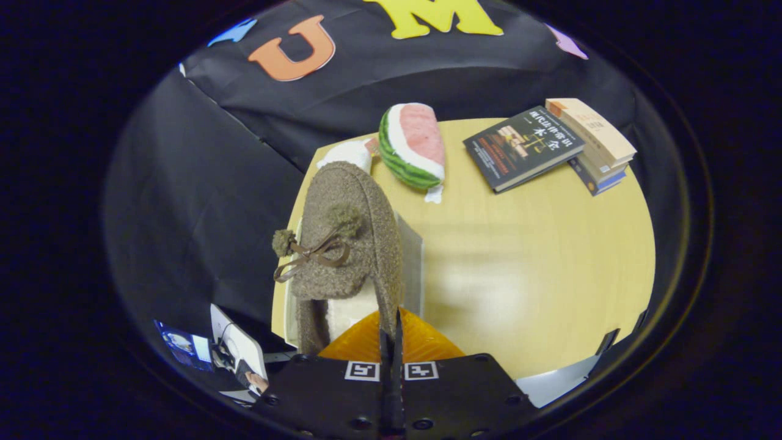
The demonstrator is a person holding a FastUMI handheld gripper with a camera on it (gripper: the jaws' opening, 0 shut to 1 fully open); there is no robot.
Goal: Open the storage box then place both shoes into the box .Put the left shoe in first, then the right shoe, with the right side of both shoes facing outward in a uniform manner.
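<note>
fingers (391, 333) pinched shut on shoe (348, 238) collar.

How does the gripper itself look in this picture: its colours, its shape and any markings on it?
The gripper has a flat black body with round screw heads along its lower part. Two white squares with black square patterns sit side by side near the front. Its two thin dark fingers run forward, with orange ribbed parts on both sides.

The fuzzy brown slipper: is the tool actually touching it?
Touching. In the gripper view, the tool's two fingers are closed together on the slipper's heel edge, pinching it, with the slipper hanging above the table.
</note>
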